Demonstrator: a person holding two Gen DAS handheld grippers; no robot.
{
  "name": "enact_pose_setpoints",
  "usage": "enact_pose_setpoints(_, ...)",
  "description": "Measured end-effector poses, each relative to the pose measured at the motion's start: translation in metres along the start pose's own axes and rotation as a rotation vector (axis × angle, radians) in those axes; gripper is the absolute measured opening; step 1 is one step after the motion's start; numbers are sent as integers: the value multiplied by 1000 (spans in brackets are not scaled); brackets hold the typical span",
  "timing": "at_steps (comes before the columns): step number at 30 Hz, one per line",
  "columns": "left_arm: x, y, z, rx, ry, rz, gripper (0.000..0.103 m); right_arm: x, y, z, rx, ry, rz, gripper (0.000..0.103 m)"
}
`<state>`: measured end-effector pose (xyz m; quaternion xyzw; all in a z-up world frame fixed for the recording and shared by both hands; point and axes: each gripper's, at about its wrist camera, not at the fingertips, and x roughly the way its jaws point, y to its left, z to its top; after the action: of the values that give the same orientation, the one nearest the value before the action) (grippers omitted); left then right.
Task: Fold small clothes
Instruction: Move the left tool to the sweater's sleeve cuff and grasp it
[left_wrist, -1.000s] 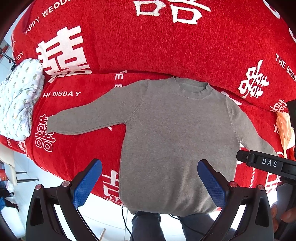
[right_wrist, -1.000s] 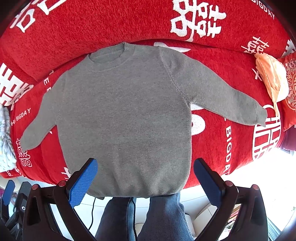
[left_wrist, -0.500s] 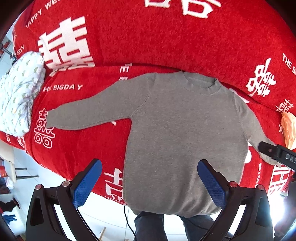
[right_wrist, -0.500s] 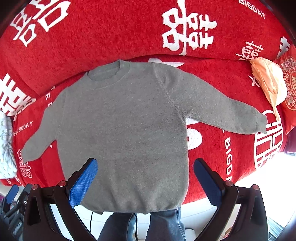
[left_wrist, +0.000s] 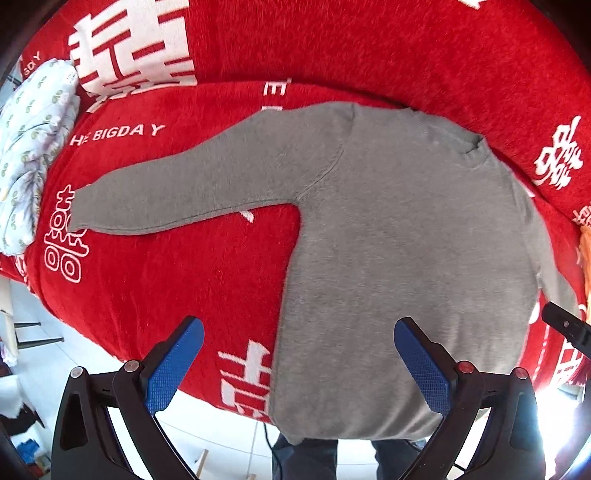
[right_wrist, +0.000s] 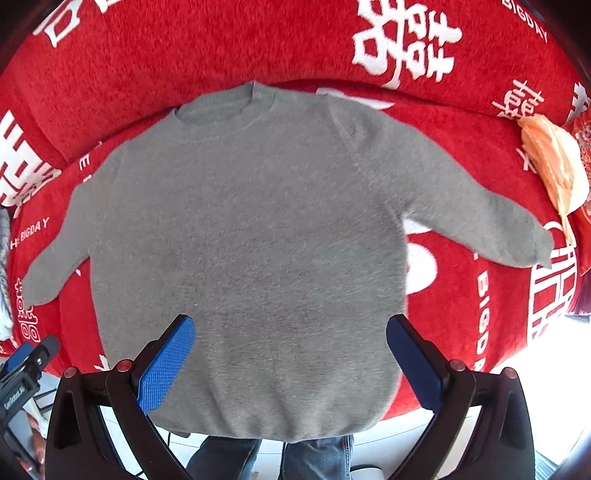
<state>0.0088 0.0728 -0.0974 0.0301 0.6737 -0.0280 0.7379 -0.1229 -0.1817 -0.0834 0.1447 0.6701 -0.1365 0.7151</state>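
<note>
left gripper (left_wrist: 295, 365): wide open, empty | right gripper (right_wrist: 290, 360): wide open, empty | sweater (right_wrist: 251, 258): ahead, collar far; left sleeve (left_wrist: 192, 192) nearer left gripper

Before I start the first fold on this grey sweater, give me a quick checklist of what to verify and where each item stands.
1. Grey sweater lies flat, front up, on the red cover: ok.
2. Both sleeves spread out to the sides, not tucked under: ok, left sleeve, right sleeve.
3. Left gripper open and empty: ok.
4. Right gripper open and empty: ok.
5. Hem fully supported: not ok, the bottom edge hangs over the front of the cover.
6. Fold area free of other items: ok, the orange cloth and patterned bundle lie beyond the cuffs.
</note>
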Motion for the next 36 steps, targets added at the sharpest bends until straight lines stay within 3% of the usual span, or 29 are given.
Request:
enact_pose_setpoints(5,24,6,8,34,0,-8,103,22,12,-7,-5,10,7,103)
enact_pose_setpoints(16,64,15,19,7,10,-24,103,53,21,-13,-17,14,7,103)
enact_pose_setpoints(36,77,32,30,-28,14,-12,103,60,39,-20,-23,15,11,103)
